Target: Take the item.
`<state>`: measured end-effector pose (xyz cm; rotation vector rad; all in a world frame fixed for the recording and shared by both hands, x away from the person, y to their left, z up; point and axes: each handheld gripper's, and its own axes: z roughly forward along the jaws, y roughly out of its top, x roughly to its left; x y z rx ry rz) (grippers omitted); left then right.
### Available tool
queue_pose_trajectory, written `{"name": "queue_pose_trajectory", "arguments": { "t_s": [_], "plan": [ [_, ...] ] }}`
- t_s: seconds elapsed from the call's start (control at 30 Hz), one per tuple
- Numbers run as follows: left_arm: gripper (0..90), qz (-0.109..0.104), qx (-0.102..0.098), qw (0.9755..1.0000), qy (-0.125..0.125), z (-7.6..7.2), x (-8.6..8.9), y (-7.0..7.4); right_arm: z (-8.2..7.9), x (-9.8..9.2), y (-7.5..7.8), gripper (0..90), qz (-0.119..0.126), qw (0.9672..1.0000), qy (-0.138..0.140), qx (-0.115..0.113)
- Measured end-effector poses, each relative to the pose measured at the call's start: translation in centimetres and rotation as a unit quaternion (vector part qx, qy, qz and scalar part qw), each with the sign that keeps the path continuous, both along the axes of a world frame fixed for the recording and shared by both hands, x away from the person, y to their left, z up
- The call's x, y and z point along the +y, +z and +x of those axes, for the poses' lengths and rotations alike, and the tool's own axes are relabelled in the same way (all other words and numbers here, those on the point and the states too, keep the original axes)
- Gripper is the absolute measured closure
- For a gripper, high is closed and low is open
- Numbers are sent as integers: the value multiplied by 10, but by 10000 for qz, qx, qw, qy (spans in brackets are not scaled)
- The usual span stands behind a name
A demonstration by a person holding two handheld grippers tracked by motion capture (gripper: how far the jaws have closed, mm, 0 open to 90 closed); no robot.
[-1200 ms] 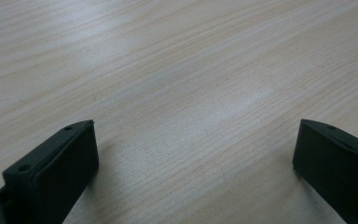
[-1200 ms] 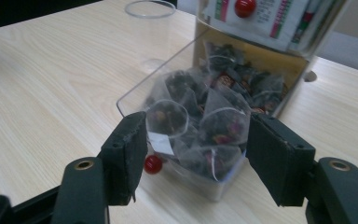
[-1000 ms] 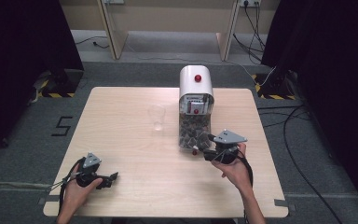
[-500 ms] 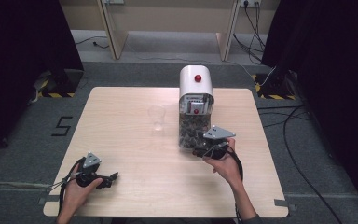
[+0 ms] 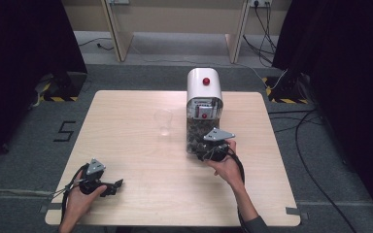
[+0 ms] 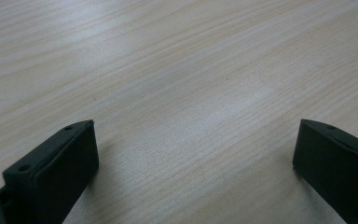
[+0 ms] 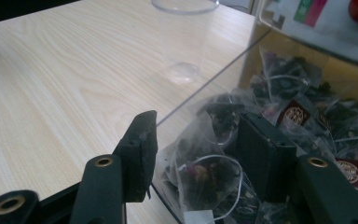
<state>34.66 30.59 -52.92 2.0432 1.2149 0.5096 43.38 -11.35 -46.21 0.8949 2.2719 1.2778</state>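
1. My right claw (image 7: 193, 154) is partway open and has just been closing, with a tea bag (image 7: 200, 172) between its jaws. One jaw is inside the clear bin (image 5: 197, 136) among the bags; the other looks to sit outside its transparent wall, and I can't tell for sure. The pads do not yet press the bag, so nothing is gripped.
2. I judge I am fishing one pyramid tea bag out of the dispenser (image 5: 204, 94). The bin sits at its foot so that bags lie within reach from the front.
3. The empty clear cup (image 7: 184, 37) stands beyond the claw, just to the side of the dispenser, probably waiting for the bag.
4. My left claw (image 6: 193, 154) is released, jaws wide over bare bench (image 6: 177, 70), parked low and well apart from the work so that it stays out of the way.
5. The right gripper view shows strings, tags and the wall edge; the high view shows the layout of cup, dispenser and both hands.
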Motion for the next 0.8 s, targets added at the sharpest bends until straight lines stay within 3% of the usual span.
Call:
{"name": "queue_pose_trajectory", "arguments": {
  "t_s": [0.13,0.27,0.43,0.8],
  "plan": [
    [0,-1,-1,10000,1,0,0,0,4,0,-6,505,-27,9999,-50,92],
    [0,0,-1,10000,0,0,0,0,7,-1,-12,666,31,9998,-58,164],
    [0,1,-1,10000,0,0,0,0,6,-2,-10,875,86,9999,38,-40],
    [0,5,1,10000,-4,0,0,0,-3,-5,7,900,253,9987,85,-428]
  ]
}}
